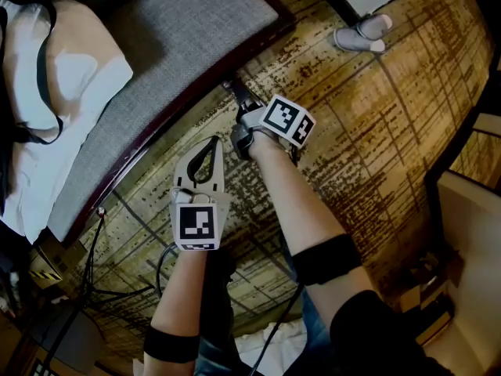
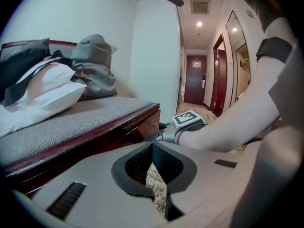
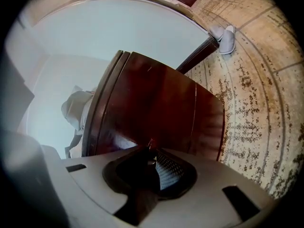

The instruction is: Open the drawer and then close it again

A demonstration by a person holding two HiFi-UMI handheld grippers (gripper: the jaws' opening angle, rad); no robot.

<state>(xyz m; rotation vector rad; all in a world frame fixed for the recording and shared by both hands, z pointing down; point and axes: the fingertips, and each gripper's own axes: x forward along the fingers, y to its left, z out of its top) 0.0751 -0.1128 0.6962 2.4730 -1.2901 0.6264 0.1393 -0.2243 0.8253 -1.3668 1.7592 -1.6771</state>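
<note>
Right hand-held gripper [image 3: 149, 147] is nipped nearly together on the drawer [image 3: 156, 103], and I see a dark sliver of its wood filling the gap between the ribbed pads [image 3: 168, 174]. That drawer is a glossy, dark red wooden front set under the counter [image 1: 180, 45], whose top is a grey woven pad edged in the same wood. My left hand-held gripper [image 2: 152, 145] hangs just beside, jaws together on nothing, over the mottled beige carpet [image 1: 376, 131] with its scratchy brown grid.
</note>
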